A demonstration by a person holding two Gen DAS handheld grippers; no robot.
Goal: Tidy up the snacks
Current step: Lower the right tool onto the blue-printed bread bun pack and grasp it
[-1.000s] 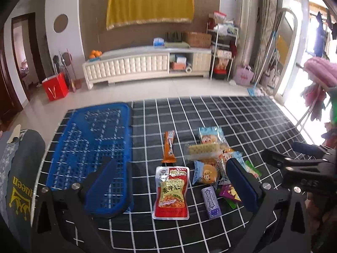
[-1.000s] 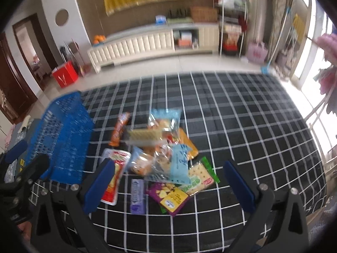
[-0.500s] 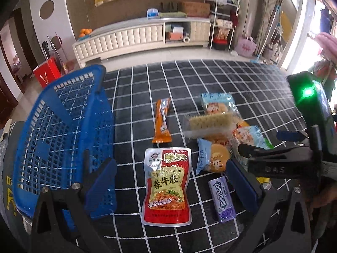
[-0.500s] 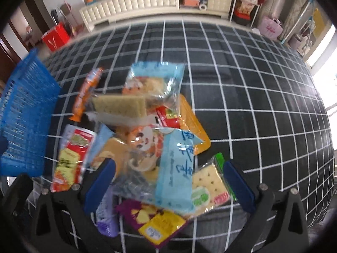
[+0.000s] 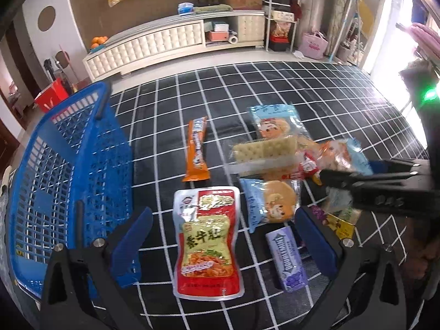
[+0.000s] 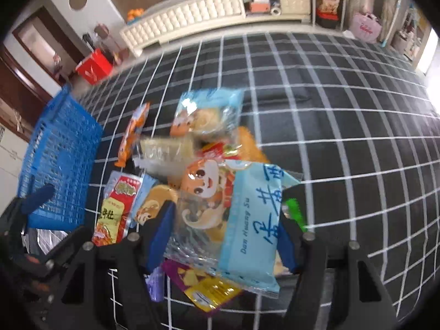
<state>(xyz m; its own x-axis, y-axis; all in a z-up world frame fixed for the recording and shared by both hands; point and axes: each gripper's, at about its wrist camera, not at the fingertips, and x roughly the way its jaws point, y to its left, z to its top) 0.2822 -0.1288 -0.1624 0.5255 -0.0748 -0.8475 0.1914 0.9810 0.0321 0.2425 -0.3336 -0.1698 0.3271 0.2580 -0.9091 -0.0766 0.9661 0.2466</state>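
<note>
A pile of snack packets lies on a black grid mat [image 5: 302, 88]. My right gripper [image 6: 224, 232] is down in the pile, its jaws narrowed onto a light blue packet [image 6: 247, 220] with a cartoon face, pads touching both sides. In the left wrist view that gripper [image 5: 343, 181] reaches in from the right. My left gripper [image 5: 224, 239] is open, low over a red pouch [image 5: 209, 247] that lies flat between its fingers. A blue basket [image 5: 68, 165] stands to the left, tilted, with nothing seen in it.
Loose around the pouch are an orange stick pack [image 5: 196, 151], a cracker pack [image 5: 264, 151], a round cake packet [image 5: 272, 203] and a purple gum pack [image 5: 287, 258]. A purple-yellow packet [image 6: 209, 286] lies under the blue one. Bare mat stretches to the right [image 6: 357, 137].
Both grippers came down and closer to the snacks. The right jaws narrowed from wide open onto the light blue packet. The left gripper now frames the red pouch.
</note>
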